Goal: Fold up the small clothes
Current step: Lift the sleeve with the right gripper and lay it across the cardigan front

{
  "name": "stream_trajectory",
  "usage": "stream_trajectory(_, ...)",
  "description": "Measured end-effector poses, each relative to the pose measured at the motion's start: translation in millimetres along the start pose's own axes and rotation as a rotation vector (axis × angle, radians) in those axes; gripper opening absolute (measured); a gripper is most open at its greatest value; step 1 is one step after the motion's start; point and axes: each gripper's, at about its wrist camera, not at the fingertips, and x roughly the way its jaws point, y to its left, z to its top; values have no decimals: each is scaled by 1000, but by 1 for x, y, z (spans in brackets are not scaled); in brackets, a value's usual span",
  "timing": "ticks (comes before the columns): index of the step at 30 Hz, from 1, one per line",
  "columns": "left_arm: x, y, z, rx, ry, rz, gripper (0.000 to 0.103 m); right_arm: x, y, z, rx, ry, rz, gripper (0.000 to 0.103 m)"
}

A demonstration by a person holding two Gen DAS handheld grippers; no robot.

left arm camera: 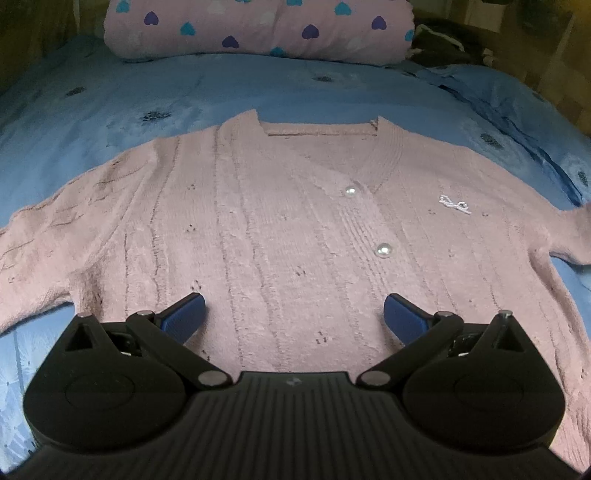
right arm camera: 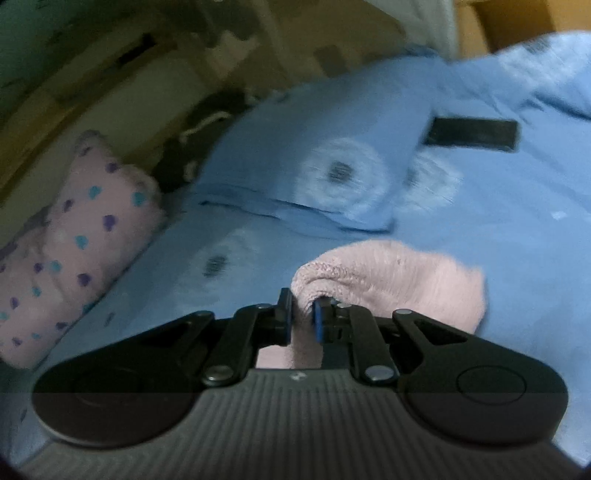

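A pink knitted cardigan (left arm camera: 280, 229) lies flat and face up on the blue bedsheet (left arm camera: 184, 92), neck away from me, with two pearl buttons and a small white bow. My left gripper (left arm camera: 294, 314) is open, its blue fingertips (left arm camera: 186, 314) spread just above the cardigan's lower middle, holding nothing. My right gripper (right arm camera: 303, 317) is shut on the pink sleeve end (right arm camera: 391, 277), which bunches up past its fingertips above the sheet. The right view is blurred.
A pink pillow with blue and purple hearts (left arm camera: 258, 27) lies at the bed's head; it also shows in the right wrist view (right arm camera: 74, 243). A blue pillow (right arm camera: 314, 166) and a flat black object (right arm camera: 472, 133) lie on the bed. Dark cloth (left arm camera: 443, 44) sits far right.
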Motion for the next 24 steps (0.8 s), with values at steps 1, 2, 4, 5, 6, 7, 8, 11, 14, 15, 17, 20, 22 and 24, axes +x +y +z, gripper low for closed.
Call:
stream_trajectory(1, 0, 0, 0, 2, -1, -2, 103, -2, 6, 2, -15, -1, 21, 15)
stream_trajectory(2, -1, 0, 0, 3, -3, -1, 103, -5, 13, 3, -32, -5, 41, 15)
stream_trajectory(4, -2, 0, 0, 6, -6, 2, 103, -10, 25, 4, -54, -12, 79, 15)
stream_trajectory(5, -2, 1, 1, 5, -7, 2, 103, -12, 31, 4, -63, -14, 96, 15)
stream_trajectory(6, -2, 2, 1, 2, -8, 2, 103, -14, 37, 4, -69, -14, 115, 15)
stream_trajectory(7, -2, 2, 2, -3, -9, 0, 103, -15, 43, 3, -75, -11, 133, 15)
stream_trajectory(8, -3, 3, 2, -7, -11, -3, 103, -16, 50, 2, -80, -5, 152, 15)
stream_trajectory(11, -5, 5, 3, -16, -17, -6, 103, -20, 69, -1, -96, 6, 205, 15)
stream_trajectory(14, -7, 6, 3, -21, -20, -5, 103, -25, 89, -5, -116, 8, 261, 15)
stream_trajectory(15, -7, 7, 2, -22, -21, -5, 103, -27, 96, -5, -123, 9, 279, 15)
stream_trajectory(17, -9, 7, 3, -24, -23, -7, 103, -32, 110, -7, -133, 12, 320, 15)
stream_trajectory(20, -12, 10, 4, -27, -34, -4, 103, -38, 130, -14, -142, 24, 386, 15)
stream_trajectory(22, -14, 13, 6, -32, -44, 8, 103, -41, 144, -21, -153, 37, 424, 15)
stream_trajectory(24, -16, 17, 7, -40, -47, 18, 103, -41, 156, -31, -156, 61, 463, 15)
